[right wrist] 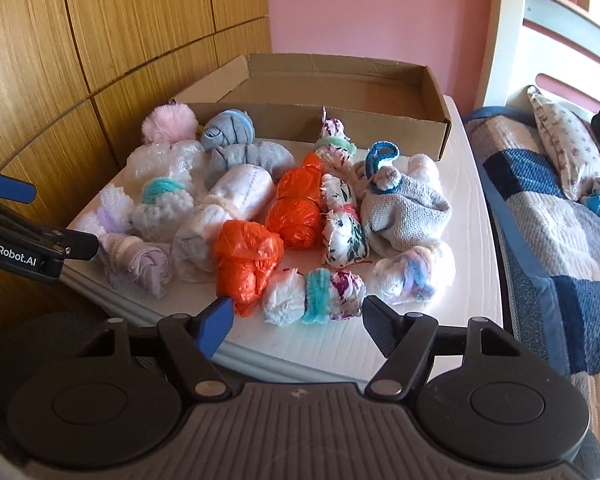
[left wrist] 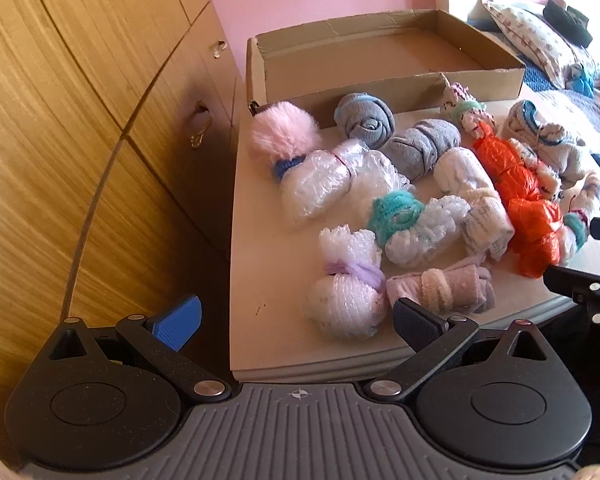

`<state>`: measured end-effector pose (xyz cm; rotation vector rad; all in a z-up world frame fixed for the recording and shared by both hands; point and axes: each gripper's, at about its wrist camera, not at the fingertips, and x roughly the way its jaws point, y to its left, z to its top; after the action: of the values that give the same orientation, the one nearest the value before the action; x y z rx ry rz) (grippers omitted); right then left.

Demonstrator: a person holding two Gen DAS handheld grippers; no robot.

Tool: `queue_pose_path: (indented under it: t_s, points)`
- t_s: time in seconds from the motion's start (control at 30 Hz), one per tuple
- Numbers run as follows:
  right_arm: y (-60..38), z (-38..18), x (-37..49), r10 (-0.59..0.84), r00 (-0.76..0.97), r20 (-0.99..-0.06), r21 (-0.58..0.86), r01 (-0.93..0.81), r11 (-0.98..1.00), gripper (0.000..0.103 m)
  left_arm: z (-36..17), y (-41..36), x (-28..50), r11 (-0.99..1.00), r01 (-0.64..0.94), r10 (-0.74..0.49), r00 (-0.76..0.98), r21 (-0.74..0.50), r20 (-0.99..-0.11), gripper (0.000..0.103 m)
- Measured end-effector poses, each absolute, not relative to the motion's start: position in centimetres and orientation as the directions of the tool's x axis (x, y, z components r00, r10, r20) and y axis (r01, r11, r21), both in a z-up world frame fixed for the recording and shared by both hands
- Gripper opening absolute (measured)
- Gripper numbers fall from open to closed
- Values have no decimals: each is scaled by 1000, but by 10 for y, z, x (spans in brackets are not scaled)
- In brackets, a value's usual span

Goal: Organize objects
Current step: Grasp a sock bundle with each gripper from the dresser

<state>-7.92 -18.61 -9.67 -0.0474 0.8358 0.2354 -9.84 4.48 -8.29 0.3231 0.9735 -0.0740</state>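
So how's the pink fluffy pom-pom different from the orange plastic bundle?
The pink pom-pom is round, furry and pale; the orange plastic bundle is long, shiny, crinkled and tied into lumps. The pom-pom lies right against the cardboard box, the orange bundle mid-table. Both rest on the white table, outside the box.

I read both views as bright daylight from the right; the bed (right wrist: pixel 556 208) side washes out, the tabletop (right wrist: pixel 472 264) glares pale; soft shadows fall left; fisheye bends the wardrobe (left wrist: pixel 80 120) lines; corners vignette black; focus sharp.
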Motion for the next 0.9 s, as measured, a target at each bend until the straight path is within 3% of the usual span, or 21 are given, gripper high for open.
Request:
queue_pose_path:
  t_s: [0.27, 0.43, 0.47, 0.53, 0.6, 0.67, 0.8, 0.9]
  points:
    - [-189, -97, -66, 165, 654, -739, 31, -212, 977, 71, -93, 47, -90, 950, 217, 71, 553, 226, -830, 102]
    - [-192, -100, -57, 174, 644, -745, 34, -223, 974, 57, -96, 45, -87, 944, 237, 58, 571, 231, -819, 96]
    - [-192, -100, -57, 176, 643, -745, 36, -225, 974, 52, -97, 44, -88, 941, 240, 60, 575, 238, -816, 92]
    - [-191, -100, -56, 175, 646, -743, 29, -231, 973, 51, -99, 44, -88, 940, 242, 62, 574, 241, -817, 83]
    - [-192, -99, -55, 179, 645, -743, 32, -233, 972, 49, -100, 46, -88, 944, 240, 52, 566, 225, -823, 64]
    - [-192, -99, -56, 178, 649, -740, 29, -233, 972, 49, -101, 49, -87, 951, 233, 40, 553, 201, -832, 52]
    - [-193, -98, -58, 178, 650, -739, 28, -234, 972, 49, -100, 55, -87, 959, 224, 22, 548, 172, -836, 43]
    - [-194, -98, -59, 177, 651, -738, 28, -233, 972, 49, -100, 56, -89, 959, 232, 8, 547, 161, -837, 44]
